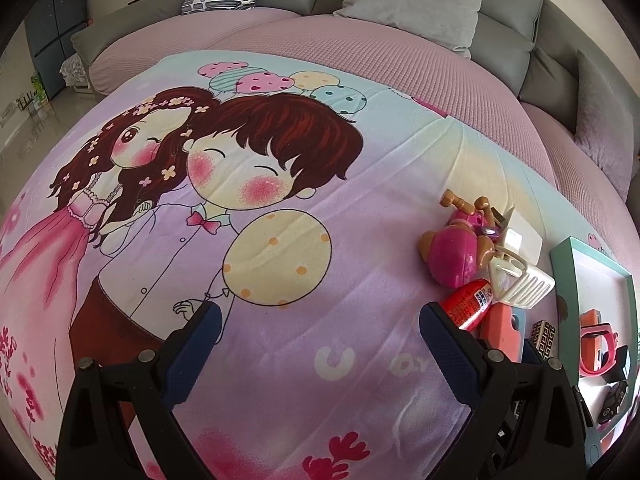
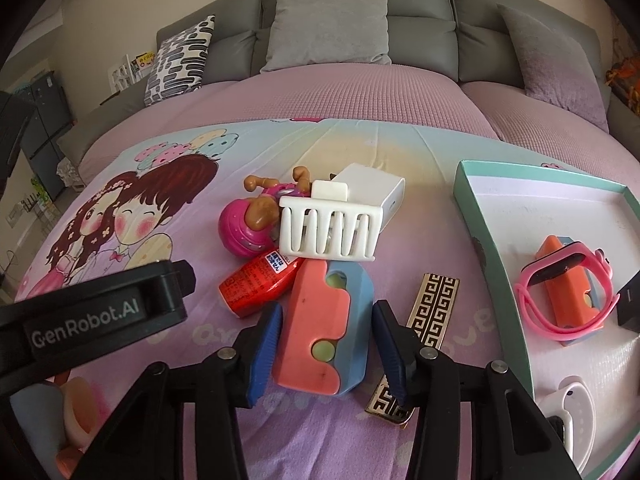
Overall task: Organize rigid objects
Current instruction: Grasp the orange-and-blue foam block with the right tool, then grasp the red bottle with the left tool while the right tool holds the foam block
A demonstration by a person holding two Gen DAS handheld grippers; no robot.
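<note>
A pink-and-blue block toy (image 2: 320, 326) lies on the cartoon bedsheet (image 2: 132, 240) at the near edge of a toy pile, squarely between the blue pads of the right gripper (image 2: 326, 344), whose jaws flank its sides without visibly pressing. A sound grasp likely means closing evenly on the long flanks, clear of the red bottle (image 2: 258, 280) and patterned bar (image 2: 424, 328) alongside. The teal-rimmed tray (image 2: 480, 216) waits to the right. The left gripper (image 1: 320, 328) hangs open over bare sheet.
</note>
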